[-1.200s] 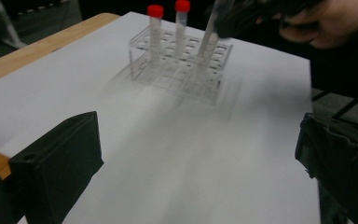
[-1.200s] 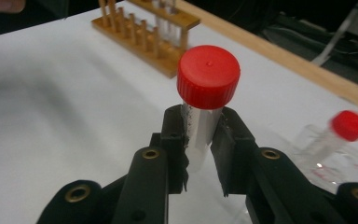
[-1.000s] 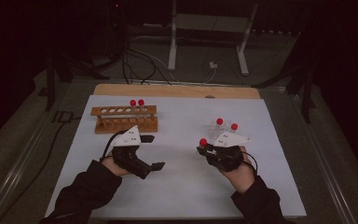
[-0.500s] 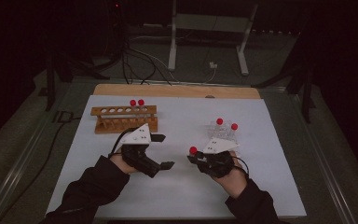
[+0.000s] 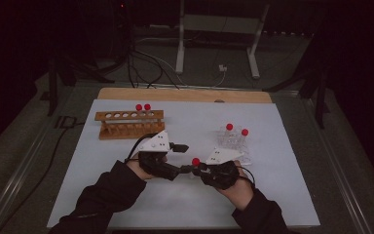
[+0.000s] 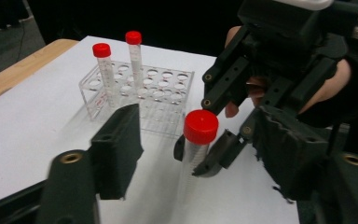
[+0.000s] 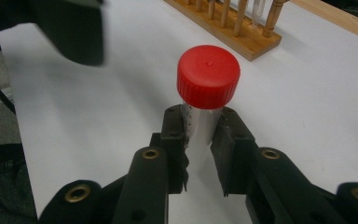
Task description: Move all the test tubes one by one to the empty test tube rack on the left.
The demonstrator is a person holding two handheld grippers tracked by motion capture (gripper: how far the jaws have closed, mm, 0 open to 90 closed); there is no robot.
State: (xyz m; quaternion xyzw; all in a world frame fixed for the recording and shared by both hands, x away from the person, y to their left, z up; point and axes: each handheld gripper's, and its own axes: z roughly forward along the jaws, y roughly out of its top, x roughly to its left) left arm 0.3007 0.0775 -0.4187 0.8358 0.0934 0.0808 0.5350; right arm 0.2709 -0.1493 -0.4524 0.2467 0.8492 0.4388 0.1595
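A clear tube with a red cap (image 7: 208, 77) stands upright in my right gripper (image 7: 203, 126), which is shut on it just below the cap. From above, the tube's cap (image 5: 195, 161) shows mid-table between both hands. My left gripper (image 6: 196, 128) faces the right one, and its jaws have just been closing with the tube (image 6: 199, 135) between them. A gap remains on each side, so the pads do not press on it. In the high view the left gripper (image 5: 179, 159) sits just left of the right gripper (image 5: 198, 169).
A wooden rack (image 5: 129, 124) with two red-capped tubes (image 5: 142, 107) stands at the back left. A clear plastic rack (image 5: 233, 141) with two capped tubes is behind my right hand. White paper (image 5: 282, 195) covers the table; a wooden strip (image 5: 185, 94) runs along its far edge.
Both hands have come together at mid-table. The right gripper carried the tube leftward. The left gripper moved right and its jaws narrowed around the tube.
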